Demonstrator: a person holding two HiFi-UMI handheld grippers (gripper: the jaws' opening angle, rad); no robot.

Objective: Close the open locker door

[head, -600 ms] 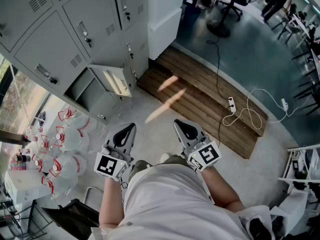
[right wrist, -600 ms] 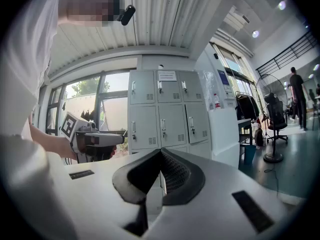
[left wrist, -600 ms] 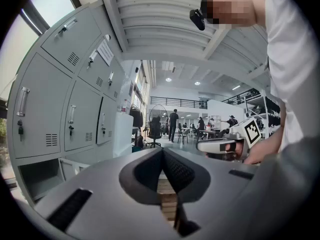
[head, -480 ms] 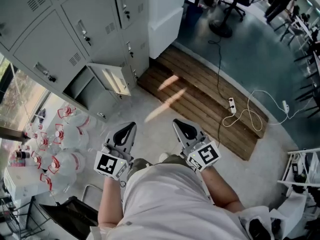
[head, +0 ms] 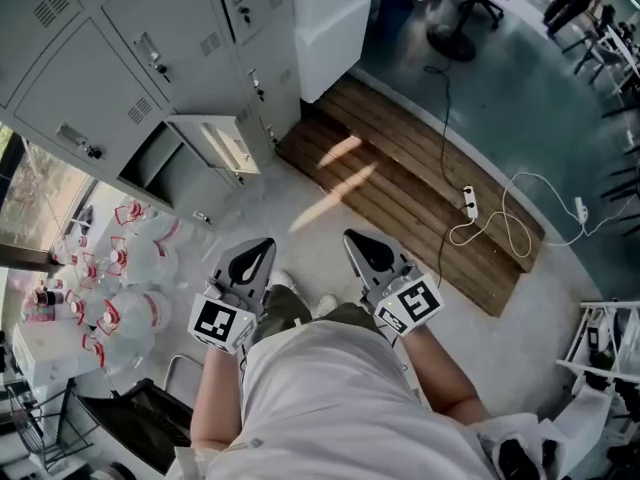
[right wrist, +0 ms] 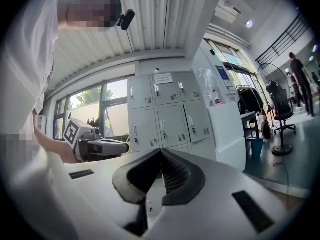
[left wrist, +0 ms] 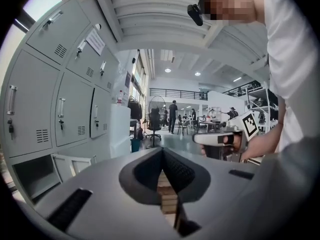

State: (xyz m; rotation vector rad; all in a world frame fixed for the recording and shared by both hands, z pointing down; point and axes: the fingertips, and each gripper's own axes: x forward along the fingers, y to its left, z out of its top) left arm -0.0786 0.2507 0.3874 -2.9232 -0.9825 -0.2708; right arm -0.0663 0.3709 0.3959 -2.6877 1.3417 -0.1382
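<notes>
The grey locker bank (head: 110, 58) fills the head view's upper left. One bottom-row locker stands open: its dark compartment (head: 160, 165) shows, and its door (head: 226, 146) swings out toward the floor space. My left gripper (head: 264, 242) and right gripper (head: 351, 236) are held side by side in front of my body, well short of the door, both shut and empty. In the left gripper view the shut jaws of the left gripper (left wrist: 161, 150) point past the open locker (left wrist: 35, 173). The right gripper (right wrist: 160, 152) faces closed lockers (right wrist: 167, 115).
Several large water bottles (head: 120, 298) crowd the floor left of my feet. A wooden slat platform (head: 400, 198) lies to the right of the lockers, with a power strip and white cable (head: 468, 203) on it. A white column (head: 330, 18) stands beside the lockers. People stand far off (left wrist: 172, 115).
The head view has shifted a little: lockers and open door slid up and left. A shoe now shows between the grippers. Both grippers keep their place and stay shut.
</notes>
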